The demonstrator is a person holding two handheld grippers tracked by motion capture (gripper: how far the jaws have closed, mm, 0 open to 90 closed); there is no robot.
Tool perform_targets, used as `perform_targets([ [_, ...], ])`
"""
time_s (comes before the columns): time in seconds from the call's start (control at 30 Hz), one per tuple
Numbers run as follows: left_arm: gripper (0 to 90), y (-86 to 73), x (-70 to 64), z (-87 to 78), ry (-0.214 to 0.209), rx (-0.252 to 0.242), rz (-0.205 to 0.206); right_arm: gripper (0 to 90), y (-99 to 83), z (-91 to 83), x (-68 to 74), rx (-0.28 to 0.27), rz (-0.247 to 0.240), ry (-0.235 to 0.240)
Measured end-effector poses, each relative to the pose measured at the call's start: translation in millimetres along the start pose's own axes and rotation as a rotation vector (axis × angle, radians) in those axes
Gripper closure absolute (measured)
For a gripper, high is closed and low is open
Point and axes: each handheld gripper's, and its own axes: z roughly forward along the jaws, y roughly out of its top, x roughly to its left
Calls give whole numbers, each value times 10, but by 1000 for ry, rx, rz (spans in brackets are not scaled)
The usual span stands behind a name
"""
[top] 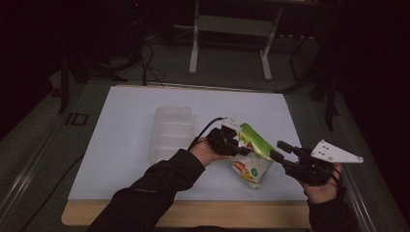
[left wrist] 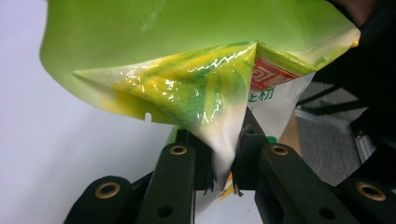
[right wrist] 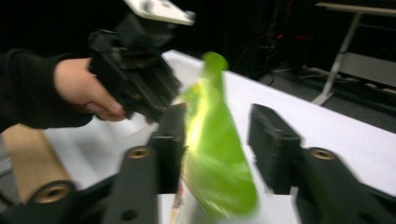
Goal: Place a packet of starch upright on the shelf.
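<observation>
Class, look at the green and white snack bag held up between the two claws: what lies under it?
Under the snack bag lies the white table sheet. The patch directly beneath is covered by the bag and left claw.

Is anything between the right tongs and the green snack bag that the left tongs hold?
Nothing visible: the snack bag already sits between the open jaws of the right tongs, while the left tongs pinch it.
</observation>
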Motion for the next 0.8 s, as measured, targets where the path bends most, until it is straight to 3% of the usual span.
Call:
perform_targets([
  [0.13, 812, 130, -34, -153, 26, -40, 10, 309, -29, -104, -65, -77, 16, -37],
  [0.2, 812, 181, -29, -229, 46, -55, 6, 264, -33, -153, -106, -112, 37, -46],
  [0.3, 813, 247, 3, -355, 58, -94, -27, 169, -43, -192, -143, -122, 20, -71],
  [0.37, 813, 295, 14, -445, 84, -107, -21, 137, -57, -201, -157, -141, 39, -52],
  [0.47, 813, 356, 41, -581, 128, -130, -24, 138, -79, -197, -143, -149, 11, -59],
  [0.8, 813, 452, 236, -1100, 310, -212, -85, 141, -163, -123, -105, -117, 47, -20],
])
